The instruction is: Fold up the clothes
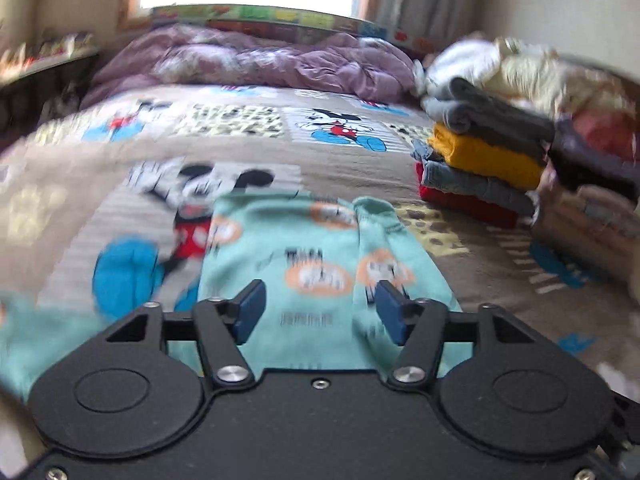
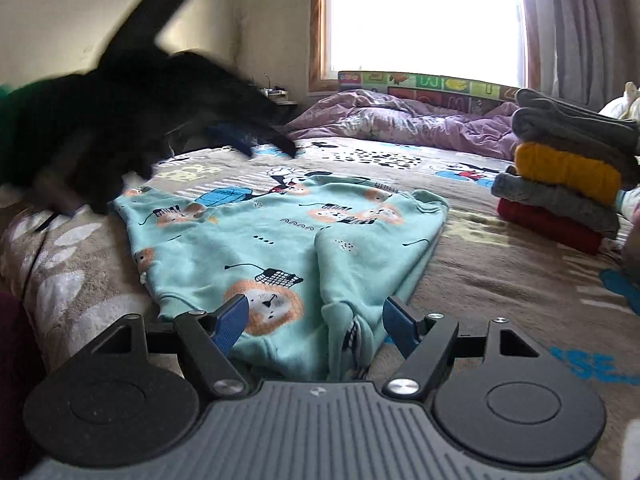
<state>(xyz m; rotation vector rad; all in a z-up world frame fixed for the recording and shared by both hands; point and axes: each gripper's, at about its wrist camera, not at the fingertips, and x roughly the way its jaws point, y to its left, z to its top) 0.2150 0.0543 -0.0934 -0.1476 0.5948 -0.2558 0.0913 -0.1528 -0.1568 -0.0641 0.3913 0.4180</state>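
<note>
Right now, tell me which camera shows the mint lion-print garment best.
The right wrist view: the mint lion-print garment lies sharp and nearly whole on the bedspread. The left wrist view shows it blurred, its near part hidden behind the fingers.

Blown-out window [image 2: 424, 20] backlight, motion blur

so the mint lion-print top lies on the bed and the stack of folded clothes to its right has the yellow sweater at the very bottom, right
Not quite. The yellow sweater sits mid-stack; the red garment is at the bottom, as the right wrist view shows. The mint lion-print top does lie on the bed, left of the stack.
</note>
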